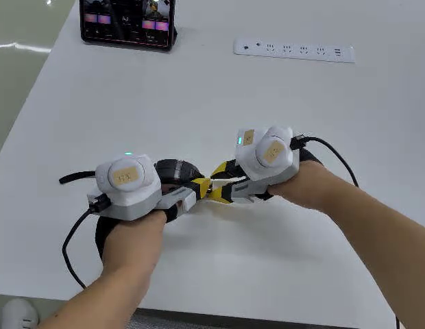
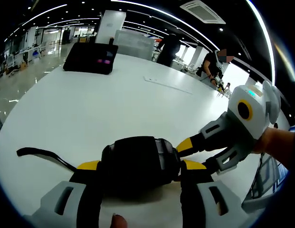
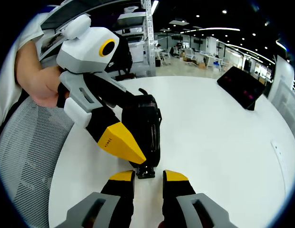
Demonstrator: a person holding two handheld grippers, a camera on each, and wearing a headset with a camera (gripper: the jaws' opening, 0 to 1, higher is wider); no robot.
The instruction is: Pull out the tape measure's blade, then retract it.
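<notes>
1. White table [image 1: 199, 82]: tape [image 2: 138, 164] is clamped by the left gripper [image 2: 140, 167] near the 6 o'clock edge.
2. Right gripper [image 3: 149, 176], at the tape's 3 o'clock, is narrowed around the hook [image 3: 146, 170]; whether it is pinched cannot be told.
3. Blade is judged undrawn; pull and retraction remain.

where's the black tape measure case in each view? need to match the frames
Head view: black tape measure case sits just left of centre, on the near part of the white table.
Left gripper view: lower centre, between that view's own jaws.
Right gripper view: centre, just beyond that view's own jaw tips.
Shared landmark: dark tablet screen standing at the table's far side.
</notes>
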